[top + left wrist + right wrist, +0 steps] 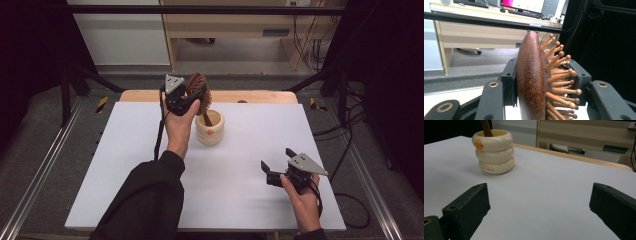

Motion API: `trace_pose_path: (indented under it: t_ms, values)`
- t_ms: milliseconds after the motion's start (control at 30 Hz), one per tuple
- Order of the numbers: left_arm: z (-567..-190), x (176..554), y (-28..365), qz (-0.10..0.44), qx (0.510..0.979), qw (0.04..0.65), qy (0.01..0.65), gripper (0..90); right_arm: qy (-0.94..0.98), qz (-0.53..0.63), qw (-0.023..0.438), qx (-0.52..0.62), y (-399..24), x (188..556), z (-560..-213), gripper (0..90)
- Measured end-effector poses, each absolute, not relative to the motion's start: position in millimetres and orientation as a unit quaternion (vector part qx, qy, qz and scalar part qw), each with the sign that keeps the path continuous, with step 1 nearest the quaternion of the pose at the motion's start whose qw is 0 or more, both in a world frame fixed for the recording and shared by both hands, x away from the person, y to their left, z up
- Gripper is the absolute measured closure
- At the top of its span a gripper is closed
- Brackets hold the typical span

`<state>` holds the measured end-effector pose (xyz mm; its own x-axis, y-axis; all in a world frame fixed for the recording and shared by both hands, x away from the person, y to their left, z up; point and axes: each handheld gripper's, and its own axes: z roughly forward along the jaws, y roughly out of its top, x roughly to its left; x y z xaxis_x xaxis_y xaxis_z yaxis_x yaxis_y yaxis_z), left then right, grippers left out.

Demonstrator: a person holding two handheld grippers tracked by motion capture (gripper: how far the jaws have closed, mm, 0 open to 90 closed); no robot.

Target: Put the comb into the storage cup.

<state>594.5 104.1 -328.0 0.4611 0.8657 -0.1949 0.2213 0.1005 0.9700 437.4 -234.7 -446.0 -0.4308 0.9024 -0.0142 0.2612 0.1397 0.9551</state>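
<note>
My right gripper point(278, 165) idles at lower right, jaws wide and empty. At upper centre my left gripper point(192, 95) has its jaws clamped on the head of a wooden hairbrush point(531, 80); its handle points down into the cream cup point(209, 128) just beside. White bench point(240, 200); desk and cables beyond.

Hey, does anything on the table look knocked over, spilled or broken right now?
Nothing stands out. The cream ringed cup stands upright on the white table, and the brown wooden pin hairbrush looks intact, handle in the cup, head in the left gripper.
</note>
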Motion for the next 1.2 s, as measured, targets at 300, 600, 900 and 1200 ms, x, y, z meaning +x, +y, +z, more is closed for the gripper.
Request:
trace_pose_path:
  t_ms: [300,600,900,1200]
  values:
    - [-334,596,100,0.27,0.611,0.595,0.447,50.5,0.684,0.498,0.321,0.426,-235,438,-446,3.2]
    - [-341,599,97,0.263,0.612,0.595,0.45,50.5,0.686,0.497,0.319,0.426,-234,438,-447,3.1]
    - [-347,599,93,0.254,0.613,0.596,0.452,50.4,0.686,0.496,0.319,0.425,-235,438,-447,3.1]
    - [-349,599,92,0.252,0.61,0.597,0.456,50.4,0.686,0.496,0.318,0.426,-235,438,-447,3.1]
